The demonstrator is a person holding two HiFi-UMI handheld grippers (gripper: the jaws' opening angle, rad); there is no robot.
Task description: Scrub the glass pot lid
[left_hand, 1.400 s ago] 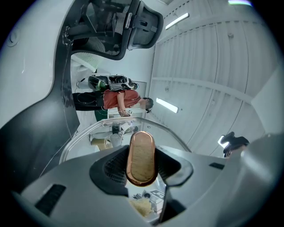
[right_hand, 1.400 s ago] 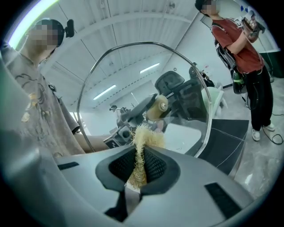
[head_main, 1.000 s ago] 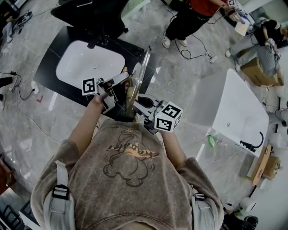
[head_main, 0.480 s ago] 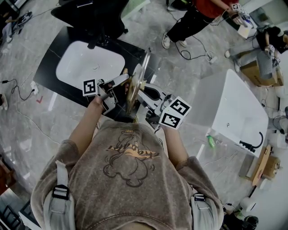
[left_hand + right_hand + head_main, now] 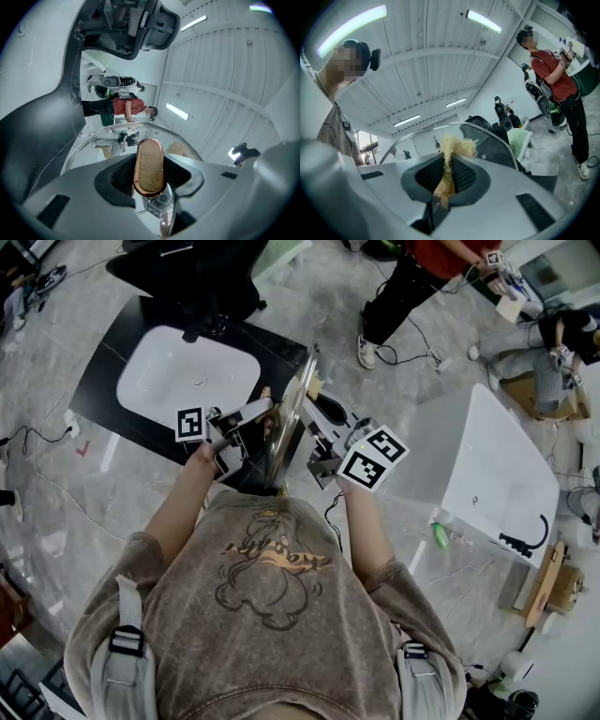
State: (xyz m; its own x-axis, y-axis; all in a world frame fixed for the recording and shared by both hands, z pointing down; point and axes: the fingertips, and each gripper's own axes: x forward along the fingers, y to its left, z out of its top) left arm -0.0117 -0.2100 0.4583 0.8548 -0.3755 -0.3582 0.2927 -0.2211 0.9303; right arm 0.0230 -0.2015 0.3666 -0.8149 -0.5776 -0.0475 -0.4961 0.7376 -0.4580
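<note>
Lid (image 5: 296, 401): held in the air, upright on edge, above the right edge of the black counter (image 5: 103, 390) that carries the white sink (image 5: 178, 381). In the head view it is seen edge-on, with one gripper on each face.

Left gripper (image 5: 255, 415): on the lid's left face. Its jaws are closed on the handle (image 5: 149, 165), a long wooden grip with a copper-coloured rim that stands upright between the pads. The left gripper view shows the glass arc of the lid behind the handle.

Right gripper (image 5: 323, 413): on the lid's right face, opposite the left gripper. Its jaws are clamped on a pad (image 5: 449, 157) of pale yellow fibre. The frayed end sticks out past the jaw tips and lies at the glass, near the upper part of the lid.

Surroundings: a person in a red top (image 5: 553, 75) stands well apart on the grey floor (image 5: 56, 502). A second white sink (image 5: 497, 465) stands to the right
</note>
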